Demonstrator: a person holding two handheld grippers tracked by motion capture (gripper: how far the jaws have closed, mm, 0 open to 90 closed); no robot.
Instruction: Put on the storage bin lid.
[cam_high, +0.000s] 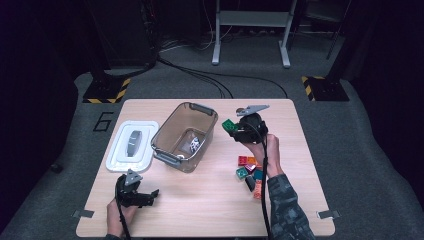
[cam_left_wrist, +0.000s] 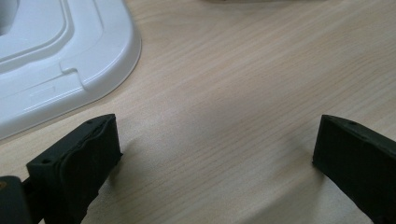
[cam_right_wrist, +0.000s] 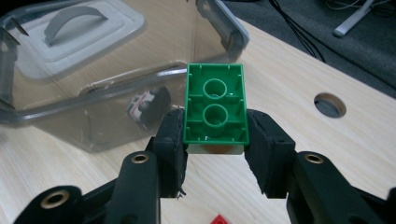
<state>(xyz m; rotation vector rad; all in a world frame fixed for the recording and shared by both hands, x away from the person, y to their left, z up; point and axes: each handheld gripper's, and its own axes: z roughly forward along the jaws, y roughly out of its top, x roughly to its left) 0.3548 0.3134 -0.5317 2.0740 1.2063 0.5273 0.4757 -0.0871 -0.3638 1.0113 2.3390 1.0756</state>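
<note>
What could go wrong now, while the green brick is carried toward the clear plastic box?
1. The right tool grips only the lower end of the green plastic building brick; it might slip or tilt out.
2. The brick is outside the clear plastic box, beside its grey-handled rim, so an early release could drop it onto the table.

Glossy plastic green brick (cam_right_wrist: 215, 107), clear plastic bin (cam_right_wrist: 93, 116), matt wood-grain table (cam_right_wrist: 289, 84).

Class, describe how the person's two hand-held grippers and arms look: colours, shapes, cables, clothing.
Both the left hand-held gripper and the right hand-held gripper are black, each topped by a grey three-cornered plate and trailing a black cable. Their jaws are thick, blocky black pads on arms with brass-coloured rivets. The right forearm wears a dark camouflage-patterned sleeve.
</note>
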